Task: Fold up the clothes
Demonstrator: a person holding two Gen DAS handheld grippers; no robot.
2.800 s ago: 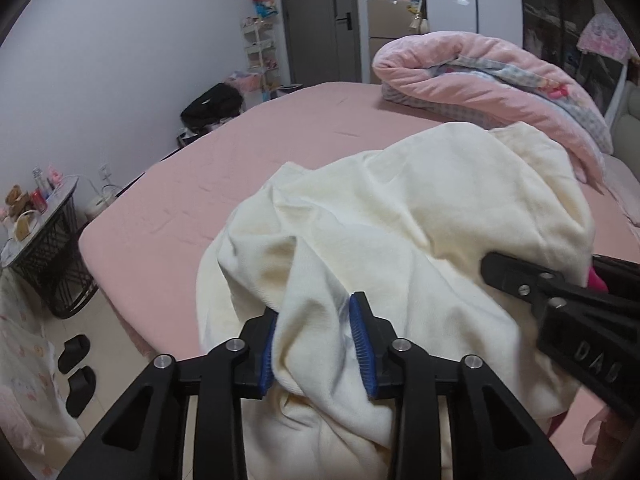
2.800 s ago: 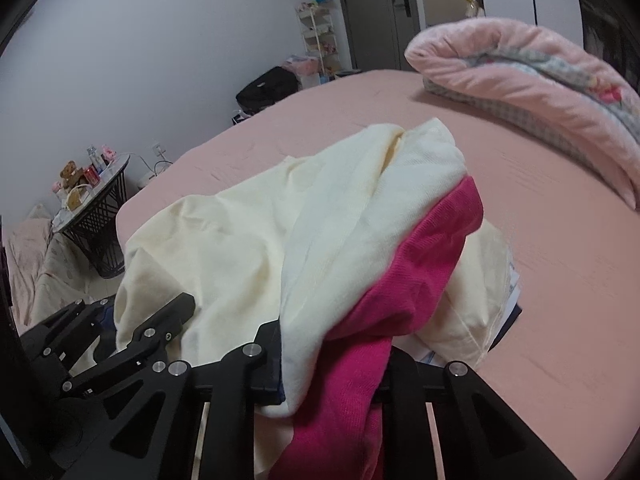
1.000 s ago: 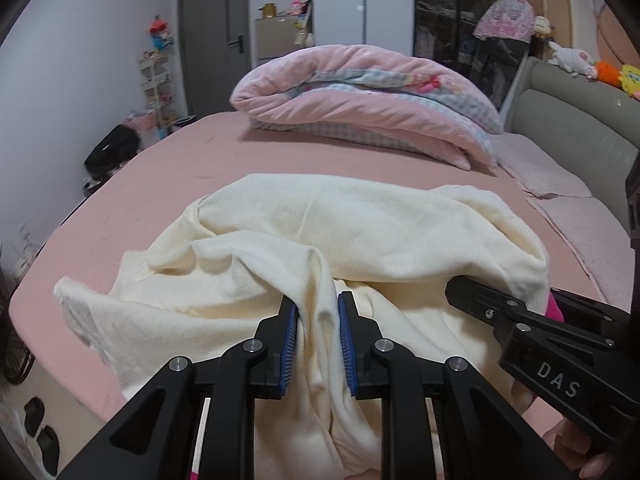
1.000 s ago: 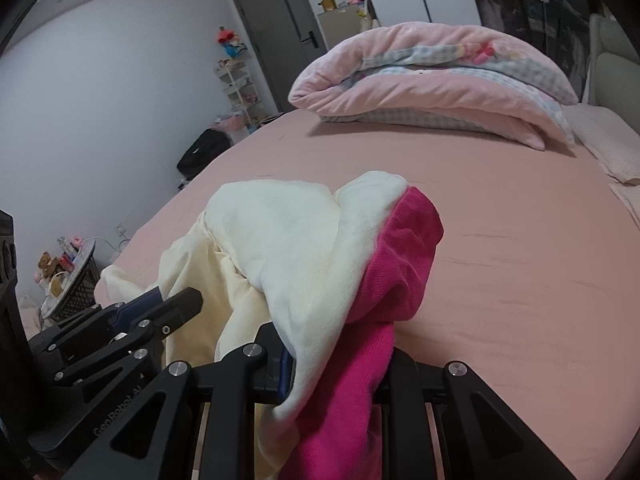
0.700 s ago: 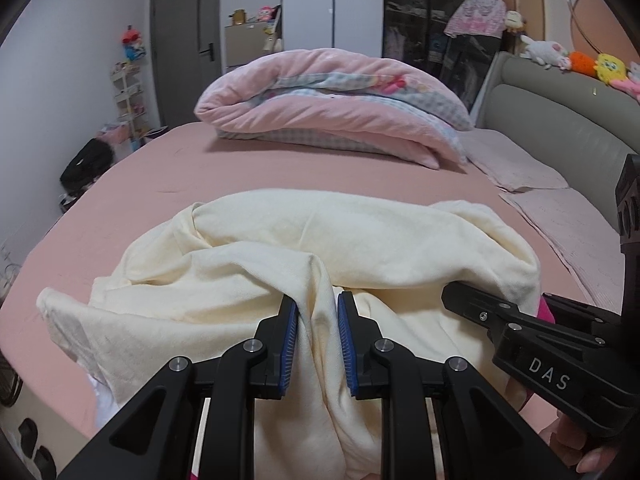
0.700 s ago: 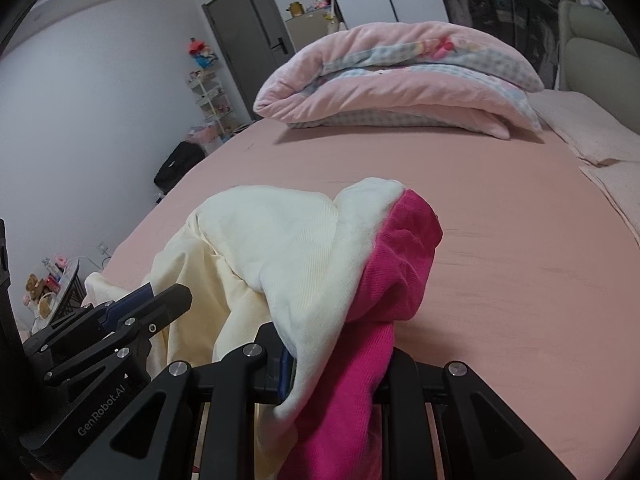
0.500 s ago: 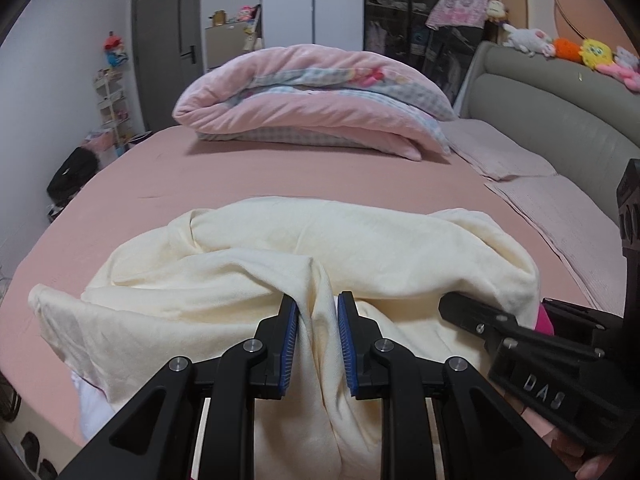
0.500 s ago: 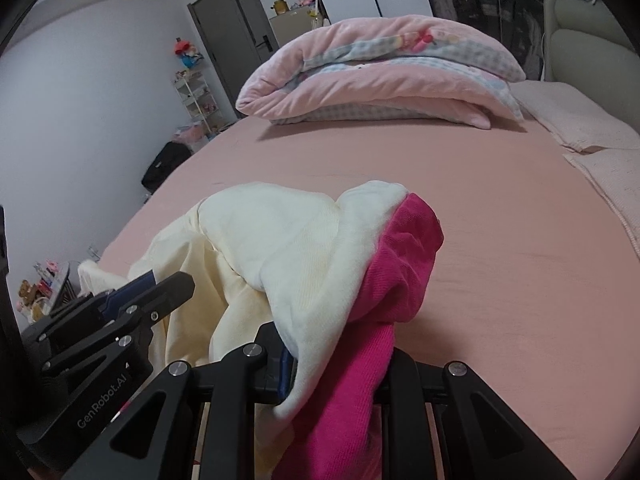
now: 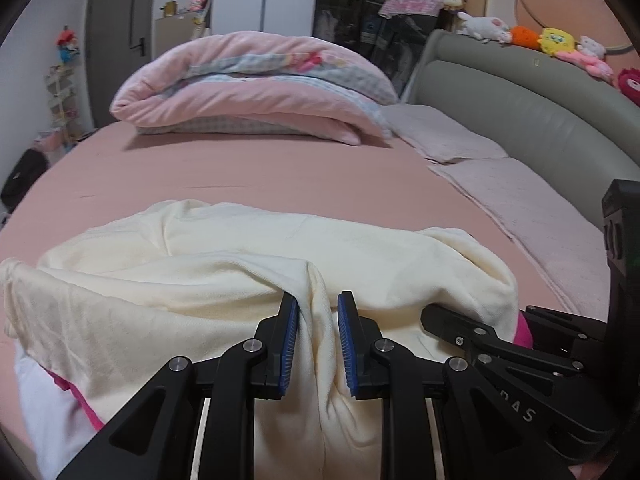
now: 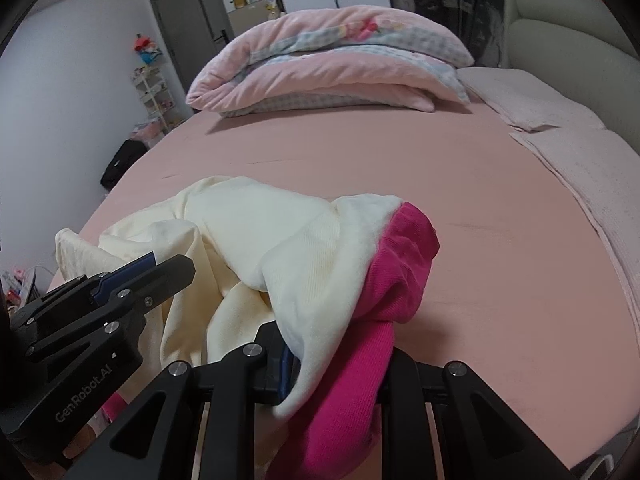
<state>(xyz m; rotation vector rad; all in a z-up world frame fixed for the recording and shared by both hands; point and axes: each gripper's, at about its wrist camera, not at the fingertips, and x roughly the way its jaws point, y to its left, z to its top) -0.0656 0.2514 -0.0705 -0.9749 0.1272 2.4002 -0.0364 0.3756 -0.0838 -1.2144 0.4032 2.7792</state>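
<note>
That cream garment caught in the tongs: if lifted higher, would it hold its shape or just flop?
Probably flop: the cream garment sags in soft folds around the left tongs and bunches on the bed. It looks light. The pink garment pinched with it in the right tongs would likely come along.

The cream garment [image 9: 224, 280] is seen as soft matt cloth, the magenta garment [image 10: 384, 280] as ribbed knit. The bed sheet [image 10: 480, 184] appears smooth matt fabric, the headboard [image 9: 520, 112] faintly glossy (leather-like), the quilt [image 9: 248, 80] plush.
</note>
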